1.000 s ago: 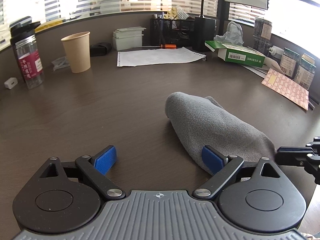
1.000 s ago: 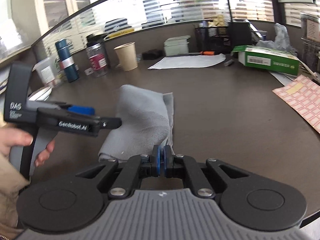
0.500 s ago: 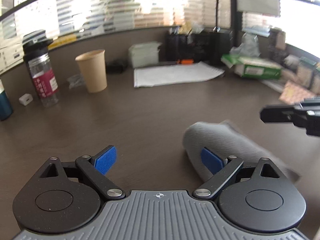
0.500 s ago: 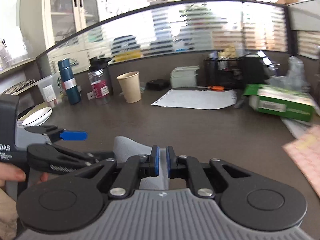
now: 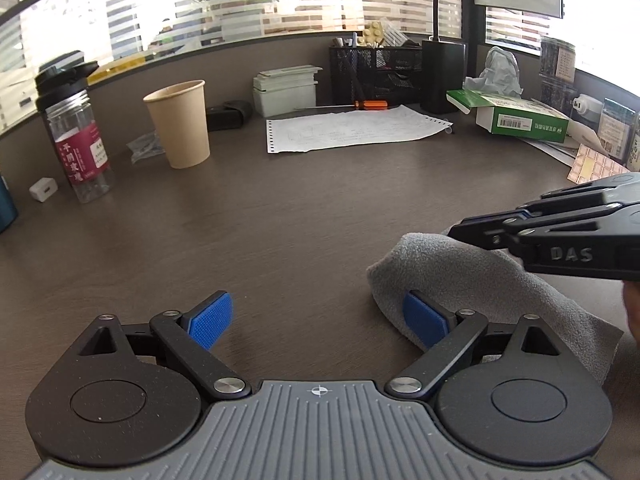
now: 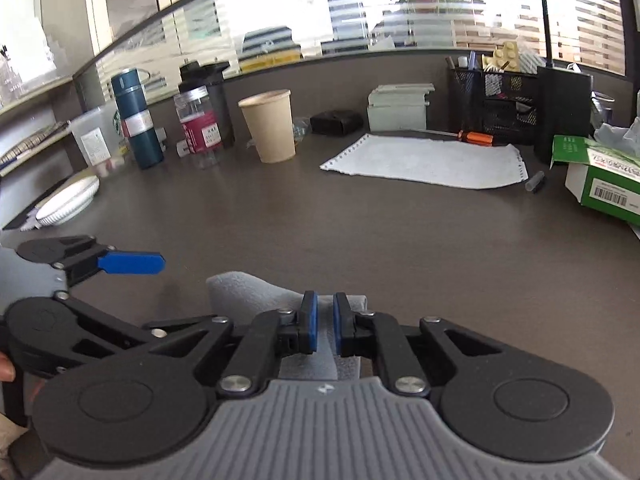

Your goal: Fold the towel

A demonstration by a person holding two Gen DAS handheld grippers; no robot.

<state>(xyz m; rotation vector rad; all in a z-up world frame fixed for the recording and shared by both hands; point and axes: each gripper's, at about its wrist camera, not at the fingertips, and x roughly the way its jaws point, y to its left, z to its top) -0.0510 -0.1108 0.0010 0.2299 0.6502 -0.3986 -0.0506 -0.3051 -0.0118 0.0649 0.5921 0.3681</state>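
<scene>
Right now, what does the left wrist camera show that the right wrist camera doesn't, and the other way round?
Only the left wrist view shows the pink sheet at the desk's right edge. Only the right wrist view shows the white dish and the whole teal flask. Both show the gray towel, paper cup, white paper, the wide-open left gripper, and the right gripper, its pads opening without pressing the towel.

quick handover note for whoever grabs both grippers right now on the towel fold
Left gripper: jaws wide open, nothing held; one pad sits against the towel's near end.
Right gripper: jaws opening, a narrow gap between the pads, not pressing on cloth; it hangs over the towel.
Grey towel: a folded bundle on the dark desk, one thin edge sticking out on the right.
Done: towel folded over.
Left: probably tidy that loose edge, then draw both grippers clear.
</scene>
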